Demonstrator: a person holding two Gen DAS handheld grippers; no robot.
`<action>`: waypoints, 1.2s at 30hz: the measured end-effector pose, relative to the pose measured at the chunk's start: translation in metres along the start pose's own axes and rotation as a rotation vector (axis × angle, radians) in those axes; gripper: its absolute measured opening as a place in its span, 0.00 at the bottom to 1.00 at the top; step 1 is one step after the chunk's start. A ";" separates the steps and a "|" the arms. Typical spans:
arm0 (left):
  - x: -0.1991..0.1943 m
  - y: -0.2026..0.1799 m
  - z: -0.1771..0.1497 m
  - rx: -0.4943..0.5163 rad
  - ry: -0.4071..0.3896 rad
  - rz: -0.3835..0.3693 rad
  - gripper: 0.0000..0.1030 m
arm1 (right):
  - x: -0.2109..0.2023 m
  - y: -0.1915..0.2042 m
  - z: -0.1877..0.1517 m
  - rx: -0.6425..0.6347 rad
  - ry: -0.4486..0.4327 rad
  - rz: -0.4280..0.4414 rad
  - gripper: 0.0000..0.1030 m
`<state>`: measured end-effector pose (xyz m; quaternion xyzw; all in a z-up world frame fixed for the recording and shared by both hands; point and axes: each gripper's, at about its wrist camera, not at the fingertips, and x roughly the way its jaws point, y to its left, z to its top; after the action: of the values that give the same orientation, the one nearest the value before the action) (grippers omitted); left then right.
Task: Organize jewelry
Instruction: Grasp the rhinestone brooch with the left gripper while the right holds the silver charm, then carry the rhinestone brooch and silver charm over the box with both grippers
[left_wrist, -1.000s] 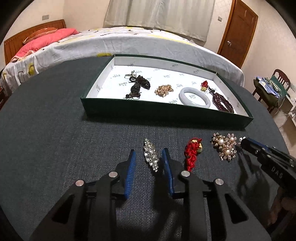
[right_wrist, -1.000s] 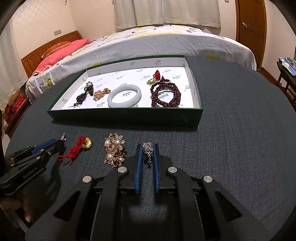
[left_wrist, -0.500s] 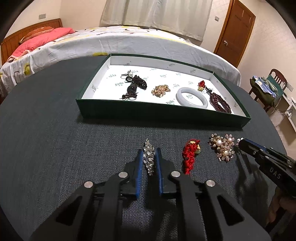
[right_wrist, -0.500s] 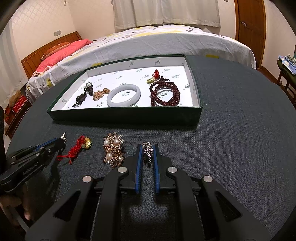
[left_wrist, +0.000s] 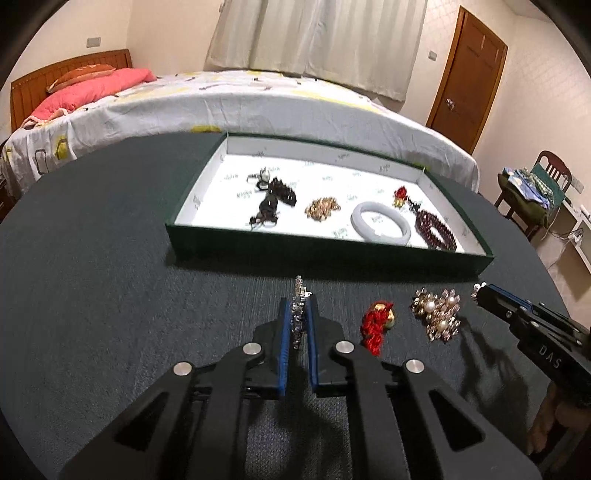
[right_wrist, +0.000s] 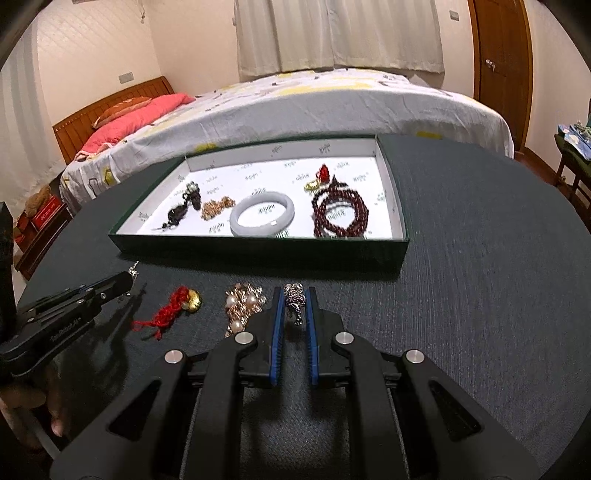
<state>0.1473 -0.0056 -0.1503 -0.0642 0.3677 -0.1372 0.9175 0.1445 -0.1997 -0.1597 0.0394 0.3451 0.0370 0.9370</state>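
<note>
Both tools grip brooches: left tool (left_wrist: 298, 317) a crystal brooch (left_wrist: 297, 314), right tool (right_wrist: 294, 306) a dark brooch (right_wrist: 294, 298), near the tray's front wall (right_wrist: 258, 254)

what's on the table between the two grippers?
Two loose pieces: a red knot charm nearer the left gripper, then a pearl brooch nearer the right gripper. Clearest in the left wrist view.

Rhinestone brooch (left_wrist: 297, 312) and dark beaded brooch (right_wrist: 294, 300), each pinched edge-up
</note>
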 end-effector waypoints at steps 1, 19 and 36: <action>-0.001 -0.001 0.002 0.003 -0.008 -0.002 0.09 | -0.001 0.001 0.002 -0.004 -0.011 0.003 0.11; 0.005 -0.012 0.061 0.055 -0.157 -0.037 0.08 | 0.012 0.013 0.059 -0.070 -0.142 0.015 0.11; 0.089 -0.011 0.116 0.062 -0.086 -0.008 0.08 | 0.101 0.013 0.115 -0.082 -0.101 -0.021 0.12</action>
<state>0.2867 -0.0404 -0.1225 -0.0428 0.3234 -0.1493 0.9334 0.2956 -0.1823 -0.1359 -0.0008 0.2962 0.0394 0.9543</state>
